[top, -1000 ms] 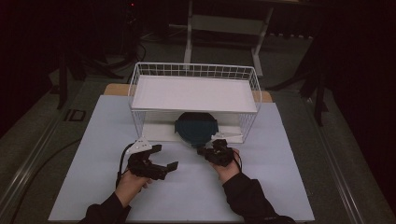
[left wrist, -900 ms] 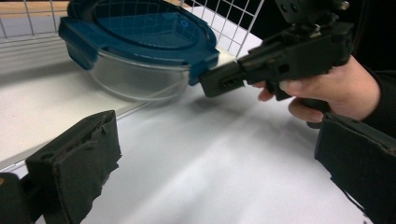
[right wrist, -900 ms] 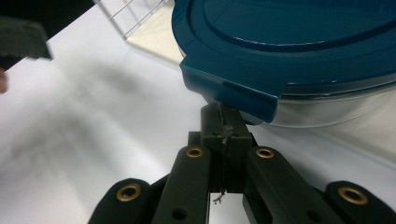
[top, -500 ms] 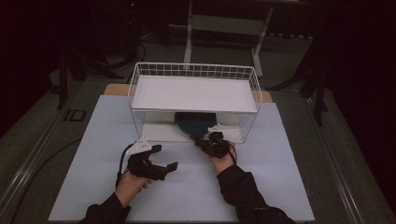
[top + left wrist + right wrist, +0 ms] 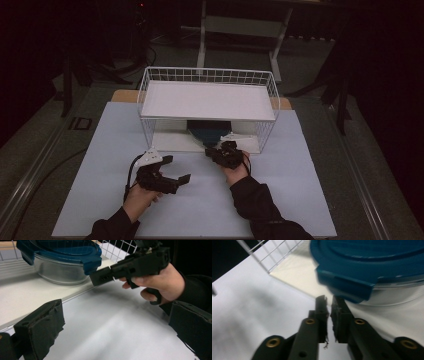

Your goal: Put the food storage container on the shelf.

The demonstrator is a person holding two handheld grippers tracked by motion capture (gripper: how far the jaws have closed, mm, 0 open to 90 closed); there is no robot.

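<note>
A clear glass container with a blue clip lid [image 5: 207, 130] sits on the white lower board of a wire rack [image 5: 207, 75], under its shelf. The left gripper view has it at the top left [image 5: 62, 271], and the right gripper view shows the lid [image 5: 367, 262] close ahead. My right gripper [image 5: 210, 151] points at the container's near edge. Its jaws [image 5: 329, 300] have just been opening and stand a narrow slit apart with nothing between them, just short of the lid's clip. My left gripper [image 5: 179, 169] rests open on the pale mat, its pads [image 5: 40, 325] wide apart and empty.
The rack's white shelf [image 5: 210, 100] overhangs the container, with wire walls at both sides. A pale blue mat [image 5: 100, 165] covers the table in front. Dark floor and stand legs [image 5: 240, 25] lie beyond the rack.
The container has slid farther under the shelf. My right gripper has followed it a little toward the rack. The left gripper has stayed put.
</note>
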